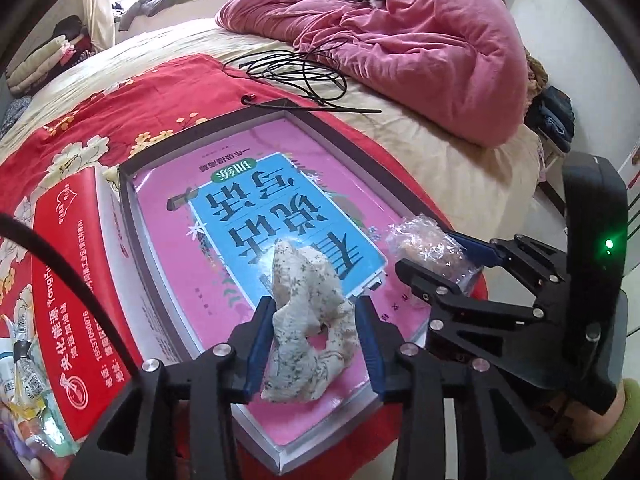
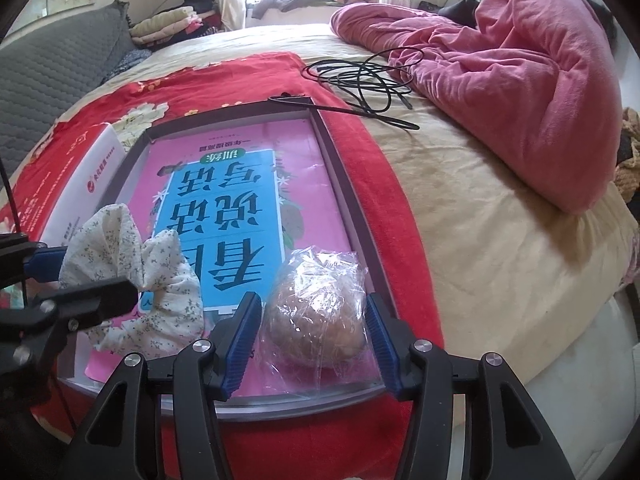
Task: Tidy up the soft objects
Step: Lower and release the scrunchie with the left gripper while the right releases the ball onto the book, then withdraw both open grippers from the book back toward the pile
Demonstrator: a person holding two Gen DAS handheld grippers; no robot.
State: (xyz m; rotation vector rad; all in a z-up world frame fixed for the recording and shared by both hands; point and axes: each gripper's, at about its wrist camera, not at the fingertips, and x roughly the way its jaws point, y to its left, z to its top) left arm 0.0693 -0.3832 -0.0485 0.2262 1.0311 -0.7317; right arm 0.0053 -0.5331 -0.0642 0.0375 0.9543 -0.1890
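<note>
A white floral scrunchie (image 1: 304, 320) lies crumpled on the pink-and-blue book (image 1: 240, 216) inside a shallow grey-rimmed tray (image 1: 340, 140). My left gripper (image 1: 314, 308) stands open around it, blue pads on either side without squeezing. To its right, a brown bun in clear plastic wrap (image 2: 316, 320) rests on the book at the tray's near right corner (image 2: 360, 240). My right gripper (image 2: 312, 304) is shut on it, both pads against the wrap. The scrunchie (image 2: 160, 280) and a left finger (image 2: 88, 300) show at the left of the right wrist view.
A red and white carton (image 1: 76, 280) lies against the tray's left side, with small tubes (image 1: 24, 364) beside it. A coiled black cable (image 1: 300, 68) lies beyond the tray. A pink duvet (image 1: 420, 40) is heaped at the back right. The tray sits on a red floral cloth (image 2: 380, 184).
</note>
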